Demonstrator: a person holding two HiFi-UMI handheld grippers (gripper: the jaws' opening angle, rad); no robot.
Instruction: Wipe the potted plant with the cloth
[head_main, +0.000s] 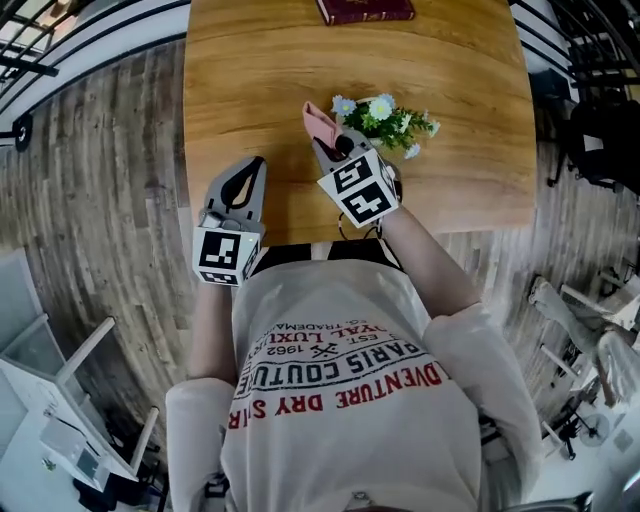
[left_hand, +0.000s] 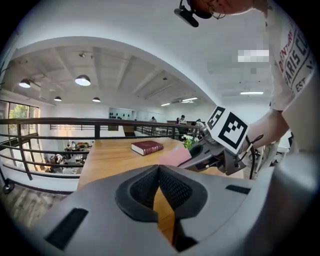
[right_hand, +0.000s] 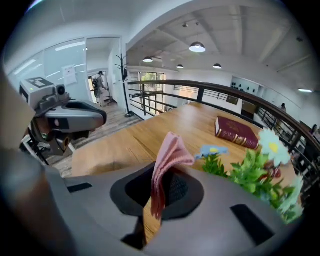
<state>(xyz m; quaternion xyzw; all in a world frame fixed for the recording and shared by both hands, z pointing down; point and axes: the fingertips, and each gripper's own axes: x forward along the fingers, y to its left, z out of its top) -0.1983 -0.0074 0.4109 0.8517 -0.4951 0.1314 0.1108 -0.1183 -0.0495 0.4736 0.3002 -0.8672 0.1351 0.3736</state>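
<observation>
1. The right gripper (right_hand: 159, 195) has its jaws pressed onto a folded pink cloth (right_hand: 167, 157). The fold sticks up above the jaws, and a short end hangs below them.
2. In the head view the cloth rises just left of the potted plant (head_main: 388, 120), near the leaves. Whether it touches them cannot be told.
3. The plant stands on the wooden table (head_main: 450, 70), towards the near edge. Its pot is not visible. White and blue flowers and green leaves cover it from above, and the right gripper's body blocks the near side.
4. In the right gripper view the plant runs off the right edge, and its nearest flowers are blurred.
5. The left gripper (left_hand: 160, 186) has its jaws pressed together with nothing between them. It hangs over the table's near left corner, well apart from the plant.
6. From the left gripper view the right gripper hides nearly all of the plant.
7. A dark red book (head_main: 365, 10) lies at the far side of the table, cut off by the top of the head view.
</observation>
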